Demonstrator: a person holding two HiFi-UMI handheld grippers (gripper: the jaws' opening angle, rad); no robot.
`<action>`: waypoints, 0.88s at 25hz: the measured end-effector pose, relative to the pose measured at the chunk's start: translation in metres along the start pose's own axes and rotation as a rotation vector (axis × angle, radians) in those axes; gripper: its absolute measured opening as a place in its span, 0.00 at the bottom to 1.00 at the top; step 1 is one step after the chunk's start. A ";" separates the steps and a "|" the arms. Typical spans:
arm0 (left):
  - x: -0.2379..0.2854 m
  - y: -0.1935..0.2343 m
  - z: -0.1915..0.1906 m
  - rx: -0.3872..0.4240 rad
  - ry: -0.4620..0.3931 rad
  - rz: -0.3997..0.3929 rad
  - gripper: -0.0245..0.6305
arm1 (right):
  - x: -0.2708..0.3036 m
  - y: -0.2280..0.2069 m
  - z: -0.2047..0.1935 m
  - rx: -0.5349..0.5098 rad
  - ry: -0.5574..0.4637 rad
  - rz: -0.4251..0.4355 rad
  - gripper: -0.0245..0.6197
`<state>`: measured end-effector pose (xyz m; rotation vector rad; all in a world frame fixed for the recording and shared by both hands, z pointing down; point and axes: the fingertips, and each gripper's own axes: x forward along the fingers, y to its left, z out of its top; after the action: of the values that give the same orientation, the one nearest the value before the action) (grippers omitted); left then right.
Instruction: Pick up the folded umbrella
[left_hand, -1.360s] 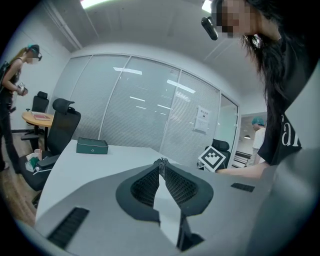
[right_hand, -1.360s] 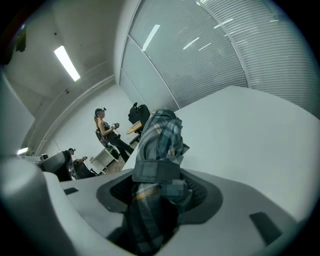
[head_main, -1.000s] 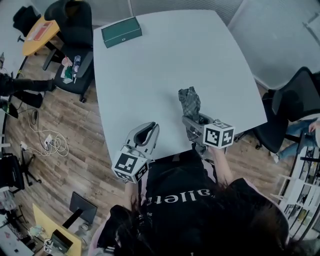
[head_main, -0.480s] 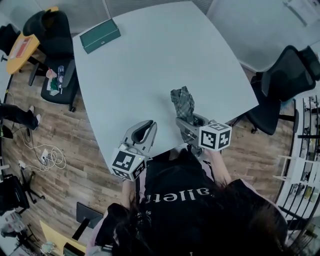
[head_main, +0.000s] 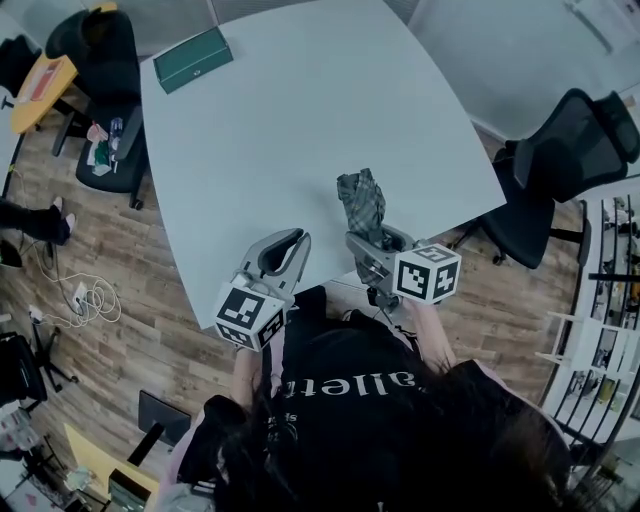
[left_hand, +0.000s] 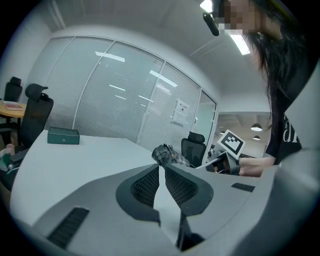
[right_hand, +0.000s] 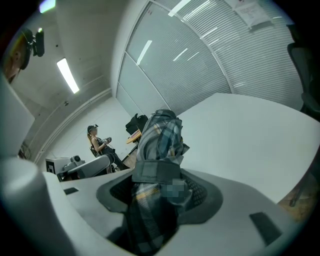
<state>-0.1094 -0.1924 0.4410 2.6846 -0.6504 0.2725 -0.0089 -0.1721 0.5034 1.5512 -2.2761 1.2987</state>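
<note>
- The right gripper (right_hand: 159, 181) has its jaws clamped on the plaid folded umbrella (right_hand: 160, 134), which juts forward from them over the near edge of the white table (head_main: 300, 120).
- The left gripper (left_hand: 160, 171) has its jaws pressed together, empty, just beside it.

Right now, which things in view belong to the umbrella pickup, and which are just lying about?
Part of the job:
- folded umbrella, plaid, clamped between the jaws
- right gripper, shut on it

Just lying about:
- left gripper, jaws together, nothing in them
- green box at the far corner of the table
- black chair on the right
</note>
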 end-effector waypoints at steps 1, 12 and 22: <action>-0.001 -0.005 -0.001 -0.001 0.000 0.005 0.12 | -0.004 -0.001 -0.002 0.000 0.002 0.004 0.41; -0.017 -0.060 -0.014 0.010 -0.002 0.088 0.12 | -0.055 -0.001 -0.024 -0.054 -0.013 0.062 0.41; -0.032 -0.118 -0.035 0.021 0.000 0.130 0.12 | -0.096 -0.002 -0.060 -0.100 -0.001 0.096 0.42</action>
<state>-0.0849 -0.0683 0.4291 2.6662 -0.8279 0.3147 0.0168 -0.0622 0.4943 1.4278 -2.4038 1.1852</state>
